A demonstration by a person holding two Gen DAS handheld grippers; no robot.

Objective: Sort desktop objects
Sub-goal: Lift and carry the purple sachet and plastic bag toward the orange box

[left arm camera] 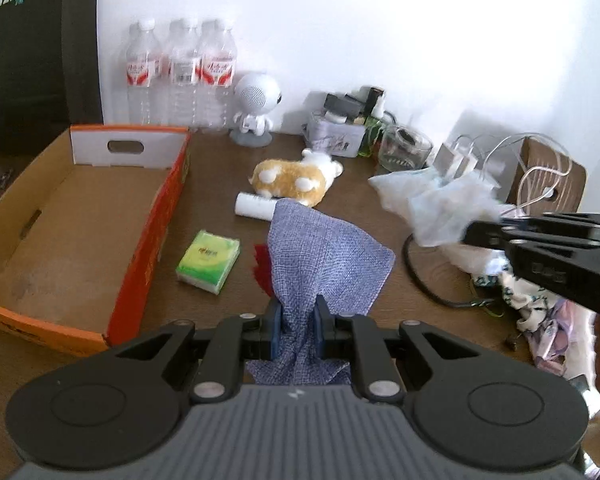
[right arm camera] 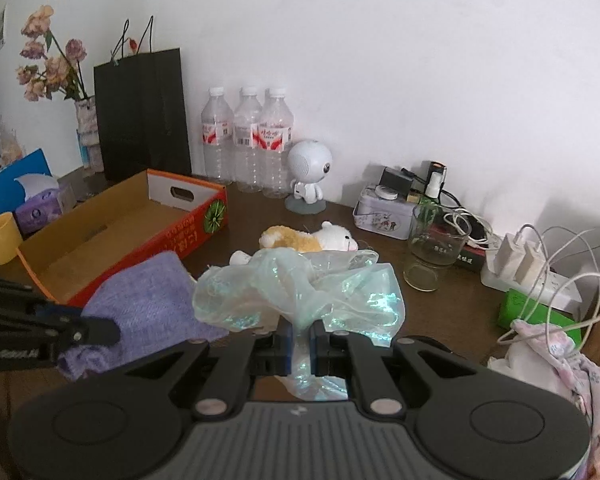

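While both tools were up off the bench, the layout read thus:

Left tool point(left arm camera: 298, 322): pads nearly shut, pinched on blue woven cloth point(left arm camera: 324, 264); cloth hung fwd and down from the pinch, lower end bunched behind the pads.

Right tool point(right arm camera: 300, 344): pads fully closed on iridescent plastic film point(right arm camera: 300, 296), which billowed up and out in front of the cam.

Cardboard box point(left arm camera: 72, 232): open tray w/ orange sides, empty inside; lay to the left of both tools, long axis running away toward the wall.

Key relation: box sat left-fwd of the left tool, its near right wall just beside the cloth's line. Left hand was nearer the box; right tool was on the far side, w/ the left tool between it and the box.

Not yet sorted: plush toy point(left arm camera: 296, 178), green tissue pack point(left arm camera: 208, 266), white tube point(left arm camera: 256, 206), all on the bench right of the box.

Red scrap point(left arm camera: 262, 264): partly hidden under the cloth, prob. fabric or paper, couldn't tell.

Judgement: cloth likely went box-ward first; short swing left.
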